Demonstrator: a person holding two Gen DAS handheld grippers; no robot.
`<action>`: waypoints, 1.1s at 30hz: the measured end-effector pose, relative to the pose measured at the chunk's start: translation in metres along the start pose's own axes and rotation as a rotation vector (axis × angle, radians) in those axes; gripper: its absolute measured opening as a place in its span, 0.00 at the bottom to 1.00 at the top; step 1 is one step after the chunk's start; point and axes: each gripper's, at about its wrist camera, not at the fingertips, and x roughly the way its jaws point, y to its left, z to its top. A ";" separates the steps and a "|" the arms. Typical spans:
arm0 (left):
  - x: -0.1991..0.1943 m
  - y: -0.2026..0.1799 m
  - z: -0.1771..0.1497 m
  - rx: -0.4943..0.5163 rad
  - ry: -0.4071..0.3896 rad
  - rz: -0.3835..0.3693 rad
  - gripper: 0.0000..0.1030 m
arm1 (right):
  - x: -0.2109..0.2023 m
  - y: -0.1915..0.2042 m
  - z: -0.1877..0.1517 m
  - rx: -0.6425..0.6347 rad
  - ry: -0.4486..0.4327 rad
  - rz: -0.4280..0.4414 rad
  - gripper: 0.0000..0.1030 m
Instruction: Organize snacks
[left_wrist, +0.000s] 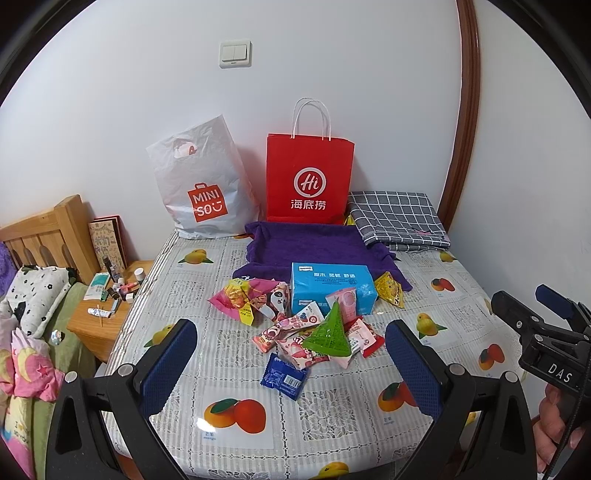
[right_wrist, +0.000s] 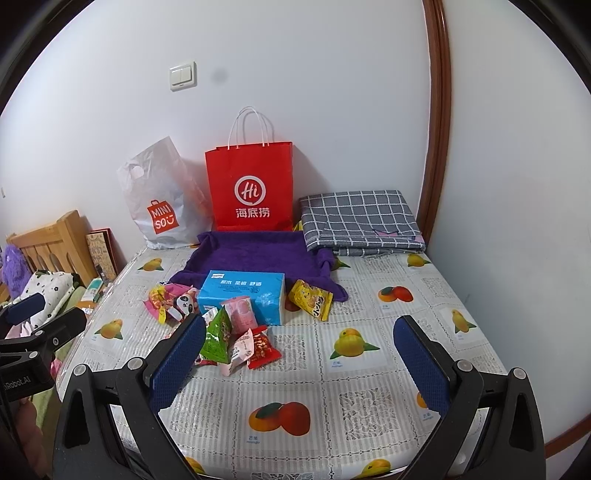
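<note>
Plastic-wrapped snacks (left_wrist: 295, 325) lie in a loose heap near the middle of the desk (left_wrist: 369, 406), spilling from pink packets on the left past a green triangular pack (left_wrist: 330, 332) to a yellow packet (left_wrist: 389, 292) on the right, all crowded against a blue tissue box (left_wrist: 330, 286). Behind them, towards the far edge, a purple cloth tray (left_wrist: 306, 243) sits with nothing in it, so by my reading the sorting has not begun and every packet is left to move. Left tool (left_wrist: 291, 365) and right tool (right_wrist: 299, 363) both gape wide and carry nothing, hovering over the near edge.
</note>
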 end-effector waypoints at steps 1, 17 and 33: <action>0.000 0.000 0.000 0.000 0.000 0.000 0.99 | 0.000 0.000 -0.001 0.001 -0.001 0.001 0.97; -0.001 -0.002 0.000 0.001 -0.003 -0.002 0.99 | -0.001 -0.002 -0.003 0.004 -0.008 0.005 0.97; -0.002 -0.003 0.001 0.002 -0.004 -0.007 0.99 | -0.001 -0.003 -0.003 0.006 -0.011 0.011 0.97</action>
